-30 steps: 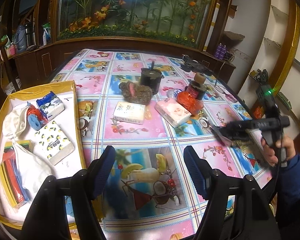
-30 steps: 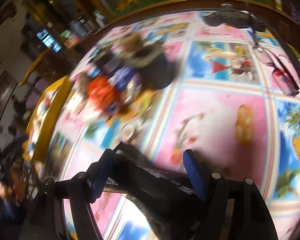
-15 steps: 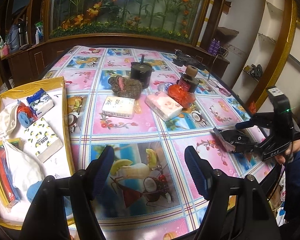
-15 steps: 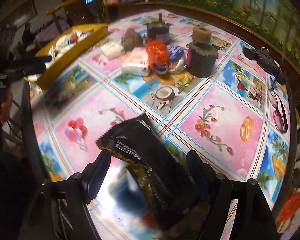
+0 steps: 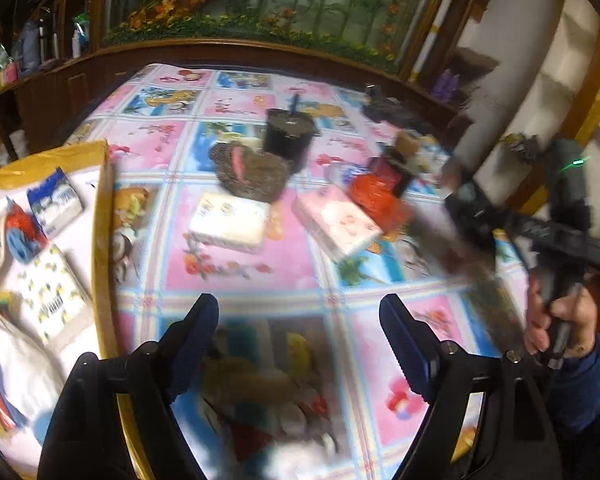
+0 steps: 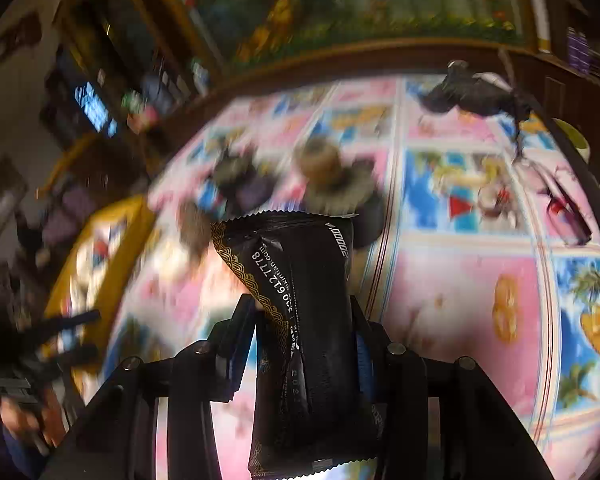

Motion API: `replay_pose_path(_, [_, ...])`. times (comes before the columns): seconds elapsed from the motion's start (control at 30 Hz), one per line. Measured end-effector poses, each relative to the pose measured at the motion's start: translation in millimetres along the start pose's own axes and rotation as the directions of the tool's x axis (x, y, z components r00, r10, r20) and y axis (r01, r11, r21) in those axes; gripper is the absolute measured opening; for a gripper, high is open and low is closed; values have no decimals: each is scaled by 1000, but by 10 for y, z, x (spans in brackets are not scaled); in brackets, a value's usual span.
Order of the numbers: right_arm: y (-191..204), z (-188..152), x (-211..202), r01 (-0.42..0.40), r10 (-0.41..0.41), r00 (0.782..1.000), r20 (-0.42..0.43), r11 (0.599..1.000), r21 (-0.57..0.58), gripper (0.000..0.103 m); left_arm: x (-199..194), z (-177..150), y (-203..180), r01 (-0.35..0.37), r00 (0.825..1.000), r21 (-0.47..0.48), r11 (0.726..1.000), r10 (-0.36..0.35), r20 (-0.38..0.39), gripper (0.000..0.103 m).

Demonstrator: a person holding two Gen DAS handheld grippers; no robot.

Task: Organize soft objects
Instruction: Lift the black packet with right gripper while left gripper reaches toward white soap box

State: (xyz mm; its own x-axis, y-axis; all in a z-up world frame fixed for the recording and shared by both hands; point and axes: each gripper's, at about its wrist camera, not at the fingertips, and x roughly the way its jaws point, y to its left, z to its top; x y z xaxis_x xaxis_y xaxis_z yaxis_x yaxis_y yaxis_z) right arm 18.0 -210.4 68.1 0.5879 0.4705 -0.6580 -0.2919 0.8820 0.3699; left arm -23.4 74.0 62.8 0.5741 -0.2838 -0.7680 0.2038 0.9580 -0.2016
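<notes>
Since half a second ago: black sachet [image 6: 304, 320], which then lay loose between the right gripper's [image 6: 304, 340] spread fingers, is now pinched between them and lifted clear of the worktop [image 6: 460, 280]; both views have gone blurred.
Right fingers: narrowed onto the sachet's middle, its serrated top edge sticking out ahead and its bottom edge hanging back under the gripper.
Left fingers: left gripper [image 5: 300, 344] wide apart, holding nothing, above the worktop just right of the yellow tray [image 5: 100, 216].
Where the goods are: tray already carries a lemon-print tissue pack [image 5: 50, 300], a blue pack [image 5: 54, 204] and a white bag [image 5: 16, 352]; right of the tray, a white tissue pack [image 5: 230, 222], a pink tissue pack [image 5: 336, 226] and a red bag [image 5: 374, 200] lie loose.
Risk, slip: my judgement is that the glossy film may slide out, since the pinch is on a soft, half-filled middle.
Risk, swing: the long free ends could clip the dark pots [image 5: 288, 136] beyond the tray.
Risk, collision: both grippers near the tray at once may knock together.
</notes>
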Motion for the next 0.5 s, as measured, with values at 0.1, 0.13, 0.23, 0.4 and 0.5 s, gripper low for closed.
replay_pose_path(0.1, [-96,16,18,-155,150,985,81,986,60,48,219,174,13,-75,997,23,997,76,-24,83])
replay_pose_path(0.13, [-70,4,6,-160,157,985,75,986,38,48,310,228,35,-108,993,24,994,109,-38,83])
replay_pose_path(0.23, [51,-47,-68,-109,115,986,118,993,-54,48,541,346,74,-143,986,33,989,145,-81,83])
replay_pose_path(0.4, [39,-74,14,-181,181,980,78,983,-10,48,796,508,103,-190,974,41,981,193,-121,83])
replay_pose_path(0.5, [21,-95,1,-201,201,976,81,980,-2,48,922,543,194,-195,970,-3,981,192,-149,83])
